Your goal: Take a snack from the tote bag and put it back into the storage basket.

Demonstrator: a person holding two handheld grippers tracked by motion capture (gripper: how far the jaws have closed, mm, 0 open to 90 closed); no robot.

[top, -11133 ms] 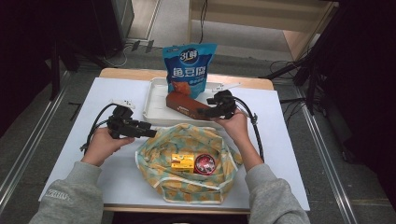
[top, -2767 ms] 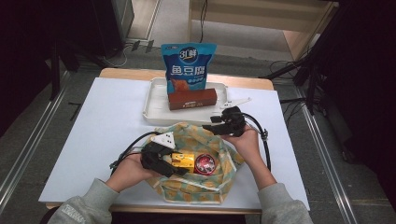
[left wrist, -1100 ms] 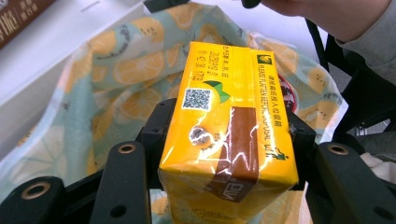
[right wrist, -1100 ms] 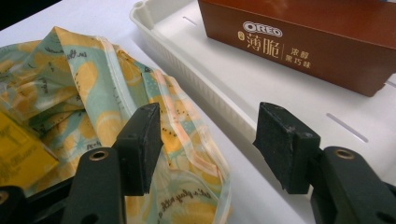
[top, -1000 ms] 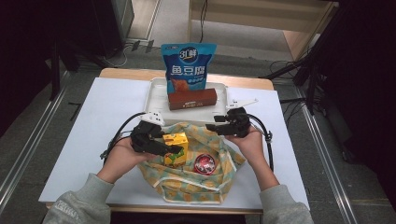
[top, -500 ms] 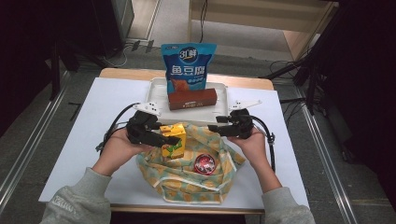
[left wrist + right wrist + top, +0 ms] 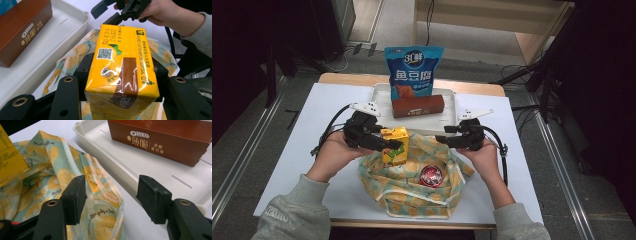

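My left gripper (image 7: 388, 146) is shut on a yellow drink carton (image 7: 393, 146), held above the near edge of a lemon-print cloth bag (image 7: 412, 187). In the left gripper view the carton (image 7: 122, 60) sits squeezed between both black pads. A red round tin (image 7: 431, 175) lies in the bag's mouth. My right gripper (image 7: 443, 135) stands open at the bag's right rim, and in its own view the gripper (image 7: 111, 197) has bag cloth (image 7: 97, 185) below its jaws, not pinched. Behind, a white tray (image 7: 447, 117) holds a brown Oreo box (image 7: 418, 106) and a blue snack pouch (image 7: 413, 70).
The white table surface (image 7: 302, 150) extends left of the bag and to the right past my right hand. The tray's wall (image 7: 120, 173) runs close beyond the right gripper's jaws. Cables trail from both grippers over the table. Dark floor drops away around the table.
The left gripper has lifted the yellow carton up out of the bag and carried it slightly toward the tray. The right gripper has stayed at the bag's rim.
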